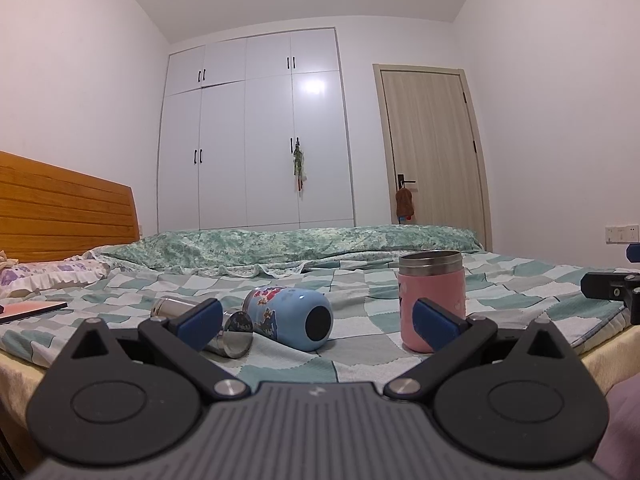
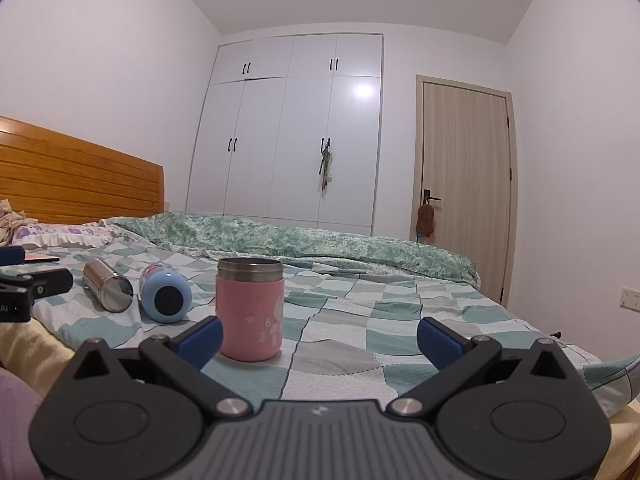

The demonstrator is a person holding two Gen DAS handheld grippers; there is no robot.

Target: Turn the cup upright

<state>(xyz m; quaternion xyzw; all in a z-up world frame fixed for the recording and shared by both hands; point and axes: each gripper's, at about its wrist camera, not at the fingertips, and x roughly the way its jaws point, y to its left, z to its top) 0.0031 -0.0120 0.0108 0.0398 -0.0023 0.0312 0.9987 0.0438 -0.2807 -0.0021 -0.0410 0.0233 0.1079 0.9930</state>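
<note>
While both claws, left (image 1: 316, 322) and right (image 2: 320, 340), are hanging released and empty, the blue printed steel cup (image 1: 290, 317) is lying sideways on the checked bed (image 2: 360, 320). Beside it, the pink steel-rimmed tumbler (image 2: 250, 310) is standing upright, likely finished.

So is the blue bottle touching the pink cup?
Apart. The right wrist view shows checked bedsheet between the lying blue bottle and the upright pink cup.

White wardrobe (image 1: 256, 132), wooden door (image 1: 430, 144)
</note>
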